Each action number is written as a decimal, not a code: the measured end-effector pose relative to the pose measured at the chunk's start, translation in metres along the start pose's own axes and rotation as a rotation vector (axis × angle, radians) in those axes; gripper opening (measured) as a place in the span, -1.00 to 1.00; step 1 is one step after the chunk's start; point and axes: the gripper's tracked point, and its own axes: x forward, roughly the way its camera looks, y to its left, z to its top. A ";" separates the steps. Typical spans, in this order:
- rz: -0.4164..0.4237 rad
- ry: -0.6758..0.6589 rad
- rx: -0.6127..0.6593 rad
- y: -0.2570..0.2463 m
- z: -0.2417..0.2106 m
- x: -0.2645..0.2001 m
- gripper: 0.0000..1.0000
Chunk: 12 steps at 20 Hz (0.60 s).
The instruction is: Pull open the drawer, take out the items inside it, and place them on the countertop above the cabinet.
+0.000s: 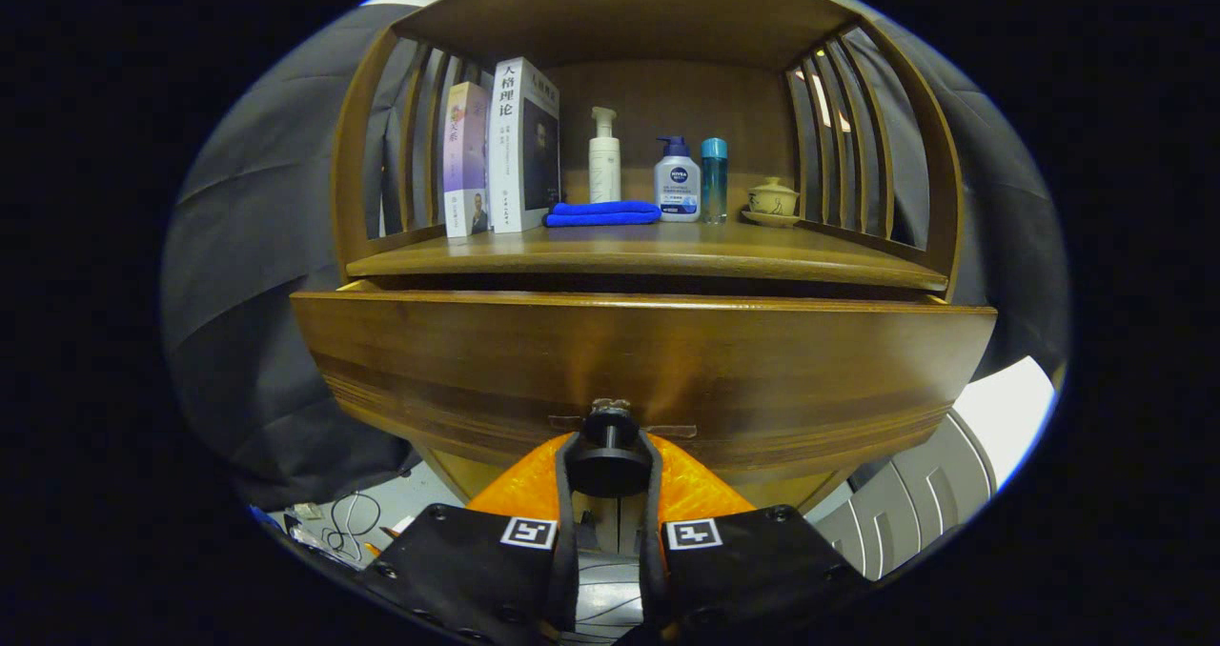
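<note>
Gripper point(608, 455) holds the dark round knob point(608, 448) of the drawer point(643, 360), with both fingers pressed on its sides. The drawer front stands just ahead of the fingers, pulled slightly out. Beyond it, on the countertop point(762, 257), stand two books point(500, 151), a blue cloth point(602, 213), bottles point(677, 181) and a lidded cup point(773, 198).

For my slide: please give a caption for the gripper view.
Hand-held gripper shut on the drawer knob, drawer pulled slightly out below the countertop.
</note>
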 end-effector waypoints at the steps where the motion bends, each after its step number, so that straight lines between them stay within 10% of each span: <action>1: 0.007 0.005 0.002 0.000 -0.002 -0.007 -0.45; 12: 0.041 0.004 -0.032 0.008 -0.034 -0.066 -0.44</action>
